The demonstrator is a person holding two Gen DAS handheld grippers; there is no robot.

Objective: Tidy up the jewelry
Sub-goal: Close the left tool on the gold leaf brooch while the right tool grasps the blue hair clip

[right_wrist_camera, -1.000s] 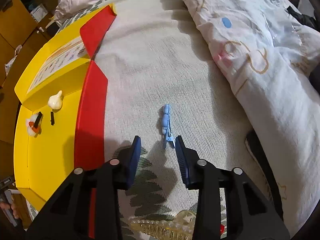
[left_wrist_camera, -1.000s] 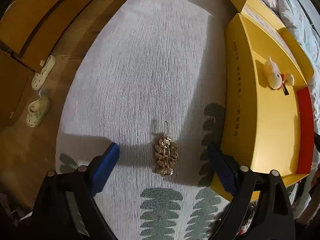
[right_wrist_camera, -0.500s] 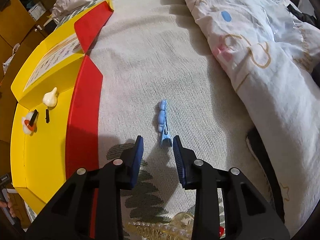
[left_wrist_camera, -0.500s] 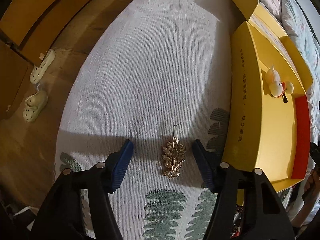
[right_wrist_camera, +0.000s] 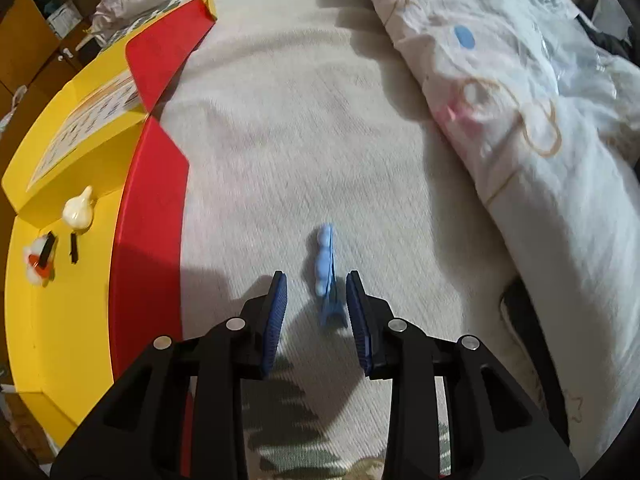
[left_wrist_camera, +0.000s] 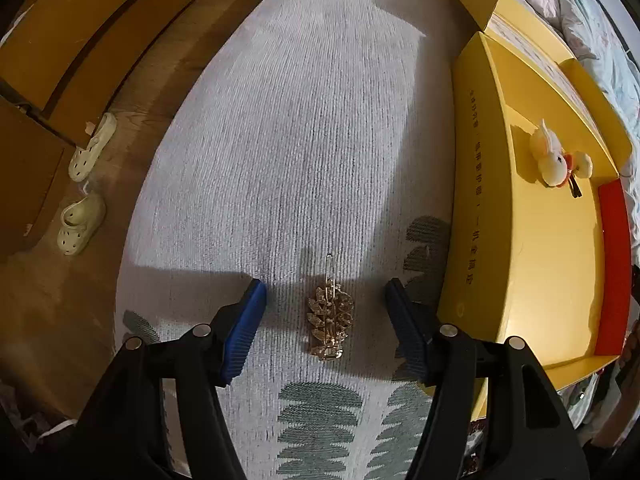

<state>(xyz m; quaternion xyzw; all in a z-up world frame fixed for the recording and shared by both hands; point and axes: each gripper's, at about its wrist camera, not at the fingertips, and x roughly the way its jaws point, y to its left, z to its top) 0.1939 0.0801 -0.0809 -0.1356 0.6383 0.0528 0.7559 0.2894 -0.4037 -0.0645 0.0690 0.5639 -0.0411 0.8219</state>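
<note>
A column of dark printed characters [left_wrist_camera: 474, 184] runs along the left outer wall of the yellow box [left_wrist_camera: 544, 264], too small and warped to read. On the box's far flap, a printed chart of small rows [right_wrist_camera: 90, 118] shows in the right wrist view; its text cannot be made out.

Yellow box [left_wrist_camera: 532, 264] beside open bedspread [left_wrist_camera: 304, 140]

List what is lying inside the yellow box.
Inside the yellow box: a white plush clip, a white-and-orange plush clip and a small black pin. The near corner is hidden behind the right gripper's fingers.
</note>
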